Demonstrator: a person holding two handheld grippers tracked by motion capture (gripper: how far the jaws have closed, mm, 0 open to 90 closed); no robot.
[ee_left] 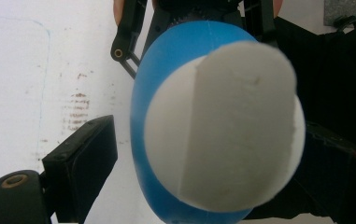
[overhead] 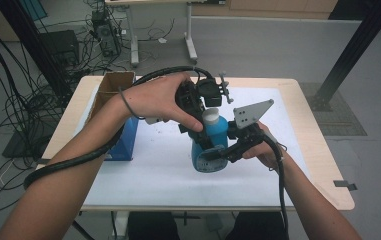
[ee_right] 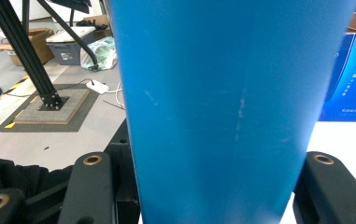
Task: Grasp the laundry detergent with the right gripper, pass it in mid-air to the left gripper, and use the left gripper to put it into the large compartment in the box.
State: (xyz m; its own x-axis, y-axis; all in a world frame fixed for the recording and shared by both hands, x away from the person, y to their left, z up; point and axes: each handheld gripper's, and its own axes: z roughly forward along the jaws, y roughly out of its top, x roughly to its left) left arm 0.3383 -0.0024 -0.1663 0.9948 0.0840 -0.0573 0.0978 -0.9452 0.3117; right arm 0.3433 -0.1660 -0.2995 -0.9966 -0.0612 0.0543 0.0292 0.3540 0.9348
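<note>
One blue bottle [overhead: 212, 142] with one white cap [overhead: 210, 116] stands over the white sheet [overhead: 153, 175] that covers the wooden table [overhead: 318, 145], near the middle of it. Two hand-held grippers work on it, one in each of the person's hands.

The right gripper [overhead: 228, 150] comes at the bottle from the side, low on its body. In the right gripper view the blue bottle [ee_right: 222, 107] stands upright between the two black jaws, which press against its sides, so this gripper is clamped on the bottle's body.

The left gripper [overhead: 200, 117] comes from above, at the cap end. In the left gripper view the white cap [ee_left: 227, 130] faces the camera with the blue shoulder of the bottle [ee_left: 166, 60] behind it. One black jaw stands just beside the bottle at the left with a thin gap of white sheet between them; the other jaw lies in shadow to the right, and I cannot tell whether it touches. The jaws stand wide apart around the cap end.

One blue cardboard box [overhead: 124, 140] with open brown flaps sits at the table's left edge, well apart from the bottle.
</note>
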